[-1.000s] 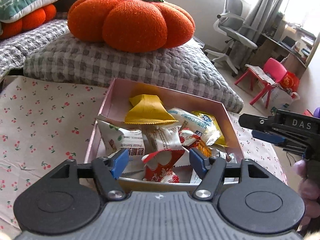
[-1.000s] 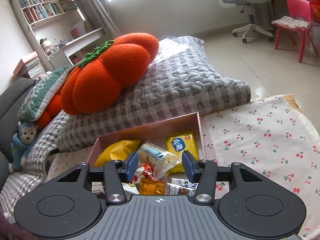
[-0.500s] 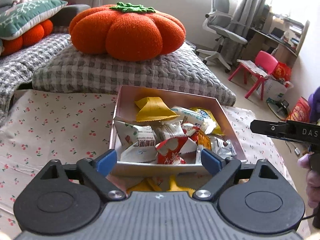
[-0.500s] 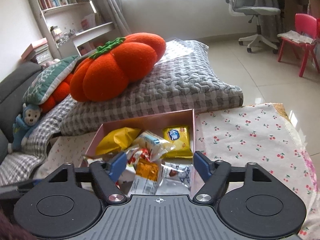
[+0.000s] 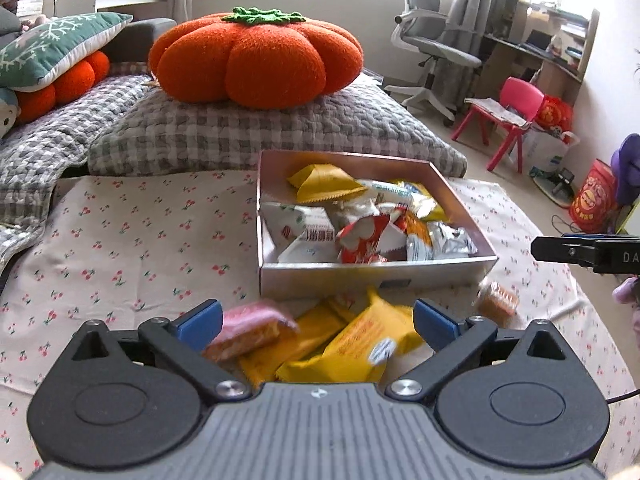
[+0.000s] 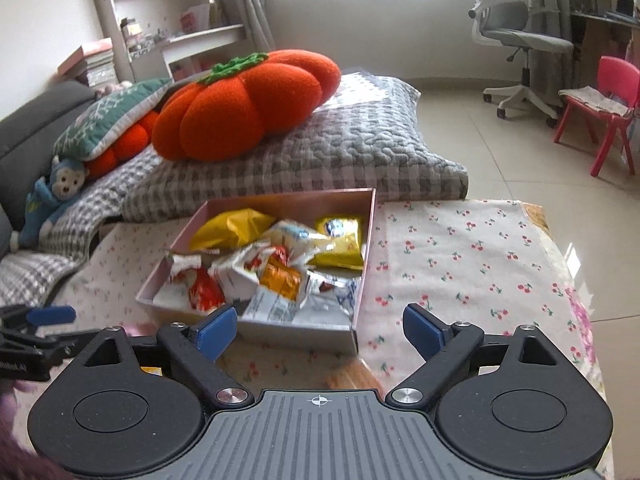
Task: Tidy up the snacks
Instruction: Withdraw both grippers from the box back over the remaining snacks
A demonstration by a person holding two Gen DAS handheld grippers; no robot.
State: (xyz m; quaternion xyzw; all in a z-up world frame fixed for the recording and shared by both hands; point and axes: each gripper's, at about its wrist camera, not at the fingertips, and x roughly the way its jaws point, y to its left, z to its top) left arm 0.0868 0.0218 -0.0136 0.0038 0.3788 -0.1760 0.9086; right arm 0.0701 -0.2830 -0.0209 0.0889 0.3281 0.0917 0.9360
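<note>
Pink cardboard made the box (image 5: 376, 276), which stood on the cherry-print cloth (image 5: 132, 248), already heaped with wrapped snacks. Several packets lay outside it, just before its near wall: yellow packets (image 5: 352, 344), a pink packet (image 5: 248, 326) and a small brown snack (image 5: 498, 300). To do this step well, I judged one packet should be taken alone, gripped across its flat middle. The left gripper (image 5: 316, 320) hung tilted down over the yellow packets, its jaws just opened wide, touching nothing. The right gripper (image 6: 320, 326) pointed at the box corner, jaws likewise just spread, empty.
</note>
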